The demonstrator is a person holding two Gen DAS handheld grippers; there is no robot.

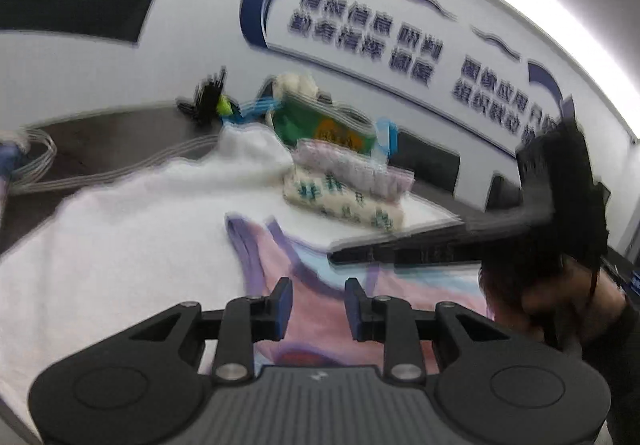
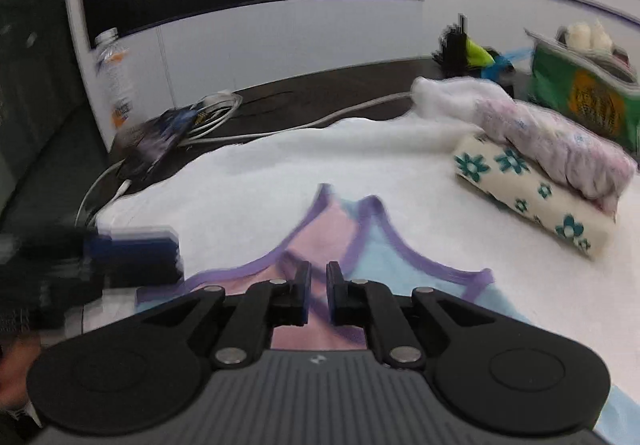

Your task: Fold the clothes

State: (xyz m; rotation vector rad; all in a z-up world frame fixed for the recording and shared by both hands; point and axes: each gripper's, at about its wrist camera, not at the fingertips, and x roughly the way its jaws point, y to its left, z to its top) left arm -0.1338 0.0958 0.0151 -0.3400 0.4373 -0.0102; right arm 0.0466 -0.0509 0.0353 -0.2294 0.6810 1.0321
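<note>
A pink and light-blue tank top [image 1: 320,309] with purple trim lies flat on a white cloth [image 1: 120,245] that covers the table. My left gripper [image 1: 319,297] hovers over the top's shoulder straps, open, with nothing between its fingers. In the right wrist view the tank top [image 2: 360,245] points its straps away from me. My right gripper [image 2: 319,283] is just above the neckline with a narrow gap between its jaws, and the fabric shows through untouched. The other gripper shows as a black blur at each view's edge: the right one [image 1: 552,197] and the left one [image 2: 120,253].
Two folded garments are stacked on the white cloth [image 2: 300,157]: a cream one with teal flowers [image 2: 532,197] under a pale pink one [image 2: 560,141]. Behind them stands a green bag [image 2: 580,97]. A bottle [image 2: 114,81] and white cables [image 2: 216,113] lie on the dark tabletop at left.
</note>
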